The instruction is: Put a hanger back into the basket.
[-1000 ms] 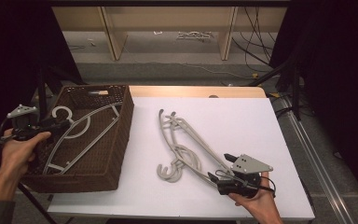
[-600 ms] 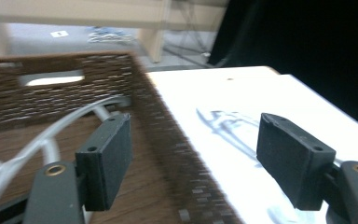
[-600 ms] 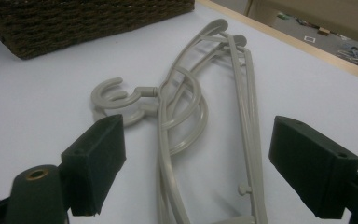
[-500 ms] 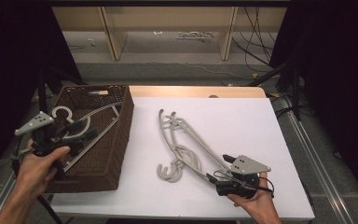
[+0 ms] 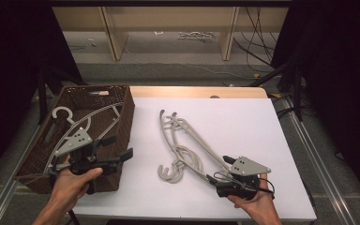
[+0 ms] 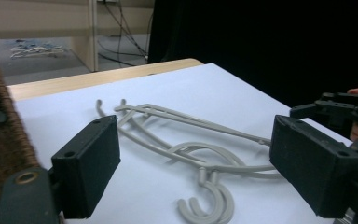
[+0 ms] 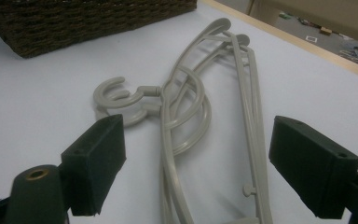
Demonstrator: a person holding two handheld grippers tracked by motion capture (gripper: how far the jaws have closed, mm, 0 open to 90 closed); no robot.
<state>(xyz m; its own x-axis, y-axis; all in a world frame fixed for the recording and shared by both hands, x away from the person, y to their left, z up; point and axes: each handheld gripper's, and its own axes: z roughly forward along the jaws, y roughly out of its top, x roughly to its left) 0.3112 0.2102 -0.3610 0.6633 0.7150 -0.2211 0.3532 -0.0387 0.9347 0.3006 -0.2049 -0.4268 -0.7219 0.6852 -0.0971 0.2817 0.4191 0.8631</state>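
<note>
hovering at the wicker basket's [image 5: 124, 110] near corner, left gripper [image 5: 117, 152] jaws just opened wide, empty, right gripper [image 5: 212, 180] agape beside grey hangers [image 5: 187, 147] piled mid-table, one hanger [image 5: 82, 124] in basket

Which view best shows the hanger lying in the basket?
The high view: the hanger in the basket shows whole there, hook to bar. The left gripper view catches just the basket's woven edge; the right gripper view shows its wall.

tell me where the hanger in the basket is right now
In the high view the hanger lies inside the brown wicker basket at the table's left, its hook toward the far left corner, just beyond the left tongs.
</note>
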